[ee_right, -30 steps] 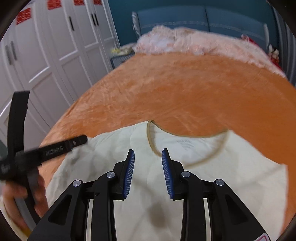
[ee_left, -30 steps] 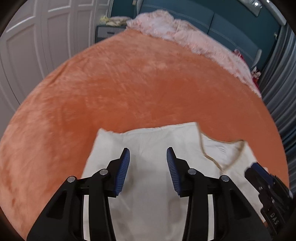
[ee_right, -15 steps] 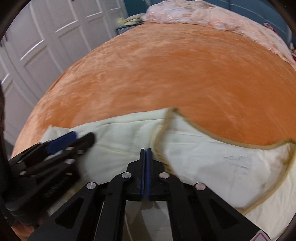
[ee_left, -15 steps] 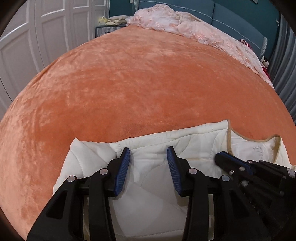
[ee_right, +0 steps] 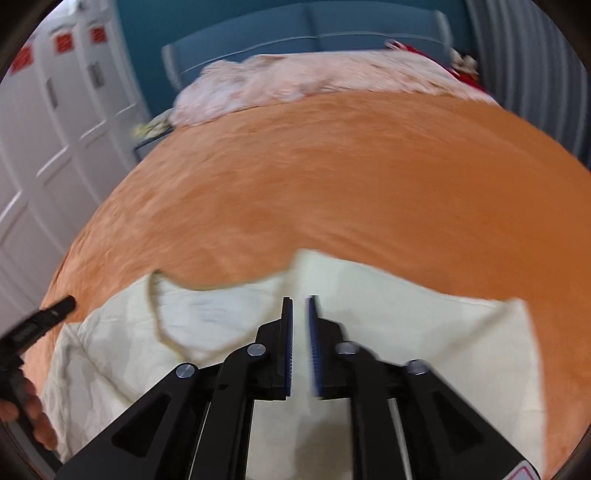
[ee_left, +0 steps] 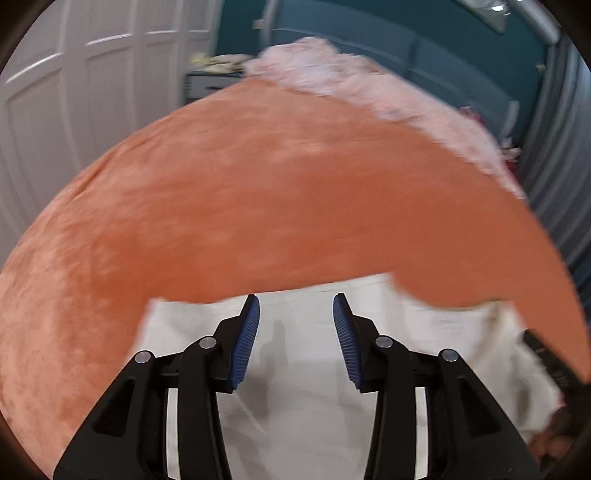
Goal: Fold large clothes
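A cream garment point(ee_right: 406, 325) with a tan-trimmed neckline point(ee_right: 166, 332) lies spread on the near part of the orange bedspread point(ee_right: 351, 184). My right gripper point(ee_right: 299, 302) hovers over it just right of the neckline; its jaws are opening, a narrow gap shows and no cloth is between them. In the left wrist view my left gripper point(ee_left: 295, 306) stands open above the garment point(ee_left: 295, 369) near its far edge, with nothing between the pads. The left gripper's body point(ee_right: 40, 321) and a hand point(ee_right: 33, 413) show at the left edge of the right wrist view. Both pictures are blurred.
A pink fluffy blanket point(ee_right: 295, 85) lies across the head of the bed before a teal headboard point(ee_right: 314, 26). White wardrobe doors point(ee_left: 74, 92) stand on the left, with a small nightstand point(ee_left: 207, 81) beside them. A grey curtain point(ee_left: 554, 166) hangs on the right.
The right gripper, shut on the garment by the neckline half a second ago, now shows a gap and holds no cloth. Both grippers have shifted sideways, and the garment's far edge lies flatter.
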Demonstrator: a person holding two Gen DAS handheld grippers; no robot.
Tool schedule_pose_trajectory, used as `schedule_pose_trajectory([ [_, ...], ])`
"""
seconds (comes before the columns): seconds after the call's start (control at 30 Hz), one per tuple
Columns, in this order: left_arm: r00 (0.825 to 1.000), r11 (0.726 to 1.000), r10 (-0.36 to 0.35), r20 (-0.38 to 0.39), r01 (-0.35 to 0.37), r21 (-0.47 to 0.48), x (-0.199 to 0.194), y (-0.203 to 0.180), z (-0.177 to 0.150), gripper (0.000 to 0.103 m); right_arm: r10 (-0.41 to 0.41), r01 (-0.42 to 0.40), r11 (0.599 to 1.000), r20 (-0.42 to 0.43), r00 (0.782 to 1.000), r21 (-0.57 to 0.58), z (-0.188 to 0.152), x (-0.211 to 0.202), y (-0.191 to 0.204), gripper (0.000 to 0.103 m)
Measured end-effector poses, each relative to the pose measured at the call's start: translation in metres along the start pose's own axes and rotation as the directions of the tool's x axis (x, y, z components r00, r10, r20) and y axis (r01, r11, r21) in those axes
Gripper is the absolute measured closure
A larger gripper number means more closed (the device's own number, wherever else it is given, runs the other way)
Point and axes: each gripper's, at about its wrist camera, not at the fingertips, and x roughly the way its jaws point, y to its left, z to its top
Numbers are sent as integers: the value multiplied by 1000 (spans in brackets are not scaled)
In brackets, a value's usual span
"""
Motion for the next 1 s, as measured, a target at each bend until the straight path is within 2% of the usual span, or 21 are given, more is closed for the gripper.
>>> schedule_pose_trajectory([
  [0.1, 993, 991, -119, -27, 120, 55, -1, -51, 3, 60, -1, 3, 997, -24, 1000, 76, 2, 1, -42, 89],
  [0.13, 984, 983, -169, -51, 172, 69, 3, -71, 1, 59, 6, -3, 995, -33, 999, 97, 2, 2, -50, 89],
  [0.23, 961, 959, -234, -150, 253, 126, 23, -125, -14, 59, 60, -48, 987, -74, 995, 154, 0, 14, -65, 90],
  [0.3, 956, 953, -212, -204, 249, 175, 41, -156, -31, 59, 72, -54, 987, -115, 991, 152, -1, 28, -65, 90],
  [0.37, 954, 952, -177, -243, 228, 203, 58, -173, -45, 59, 68, -49, 990, -140, 988, 133, -3, 35, -62, 90],
  [0.43, 954, 954, -136, -266, 199, 226, 72, -180, -57, 59, 48, -30, 992, -154, 987, 119, -7, 41, -61, 95],
  [0.47, 957, 955, -108, -271, 175, 238, 78, -180, -60, 59, 33, -15, 993, -154, 987, 118, -9, 43, -63, 102],
  [0.5, 962, 956, -82, -260, 149, 253, 84, -181, -65, 57, 24, -5, 992, -152, 988, 125, -11, 45, -67, 103],
  [0.63, 970, 959, -78, -231, 137, 250, 92, -180, -68, 57, 23, -4, 989, -128, 991, 148, -16, 46, -73, 103],
  [0.77, 970, 964, -97, -223, 147, 219, 90, -171, -68, 57, -27, 38, 991, -92, 995, 127, -18, 44, -68, 103],
  [0.83, 974, 976, -88, -209, 126, 177, 80, -160, -60, 58, -97, 103, 985, -48, 994, 136, -15, 28, -68, 103],
  [0.87, 980, 982, -85, -182, 113, 149, 68, -148, -55, 58, -116, 118, 984, -23, 993, 135, -13, 20, -67, 95],
  [0.9, 983, 985, -102, -152, 122, 125, 55, -133, -48, 58, -102, 100, 987, 10, 995, 127, -11, 9, -63, 88],
  [0.93, 986, 986, -108, -129, 123, 113, 44, -122, -47, 56, -67, 64, 992, 25, 997, 107, -9, 3, -55, 88],
  [1.0, 994, 991, -53, -98, 64, 117, 33, -97, -37, 55, 9, -10, 999, 22, 1000, 38, -5, 0, -30, 89],
])
